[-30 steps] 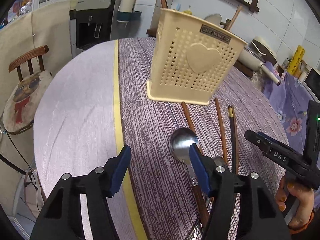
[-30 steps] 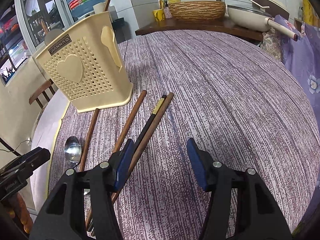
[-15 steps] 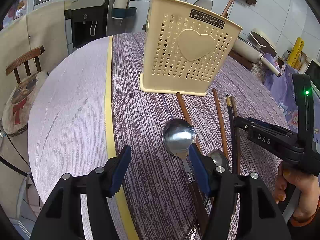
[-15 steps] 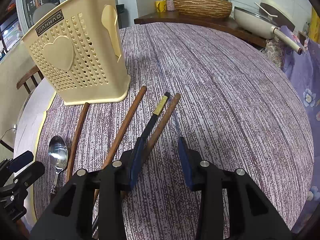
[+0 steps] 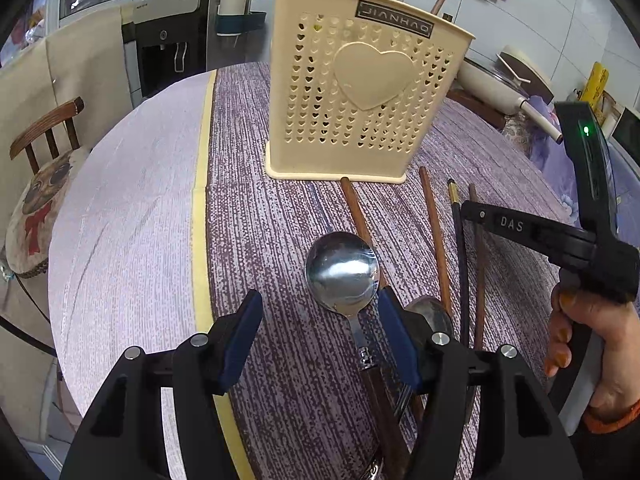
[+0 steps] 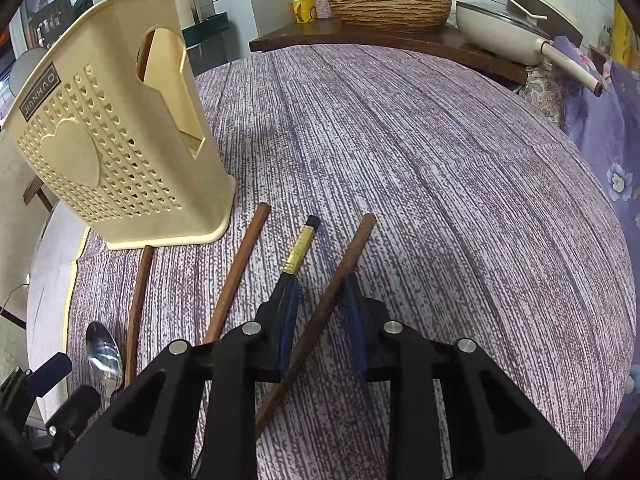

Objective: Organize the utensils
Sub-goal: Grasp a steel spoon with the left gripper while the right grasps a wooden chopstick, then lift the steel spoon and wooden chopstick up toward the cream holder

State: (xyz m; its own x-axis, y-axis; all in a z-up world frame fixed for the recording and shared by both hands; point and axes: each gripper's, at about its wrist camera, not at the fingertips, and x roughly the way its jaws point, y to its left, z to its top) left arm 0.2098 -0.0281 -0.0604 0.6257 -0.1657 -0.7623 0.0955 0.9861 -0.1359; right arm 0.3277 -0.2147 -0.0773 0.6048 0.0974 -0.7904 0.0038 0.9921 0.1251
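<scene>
A cream perforated utensil holder stands on the purple tablecloth; it also shows in the right wrist view. In front of it lie a steel spoon, a second spoon, and several wooden chopsticks. My left gripper is open, with the spoon's neck between its fingers. My right gripper has narrowed around a brown chopstick, with a gap still visible; a black gold-banded chopstick lies against its left finger.
A yellow stripe runs along the cloth's left part. A wooden chair stands left of the table. A side shelf holds a wicker basket and a white pan. The table's right half is bare cloth.
My right gripper has moved forward over the chopsticks and narrowed its fingers around the brown one. My left gripper has moved closer to the spoon and holder, still open.
</scene>
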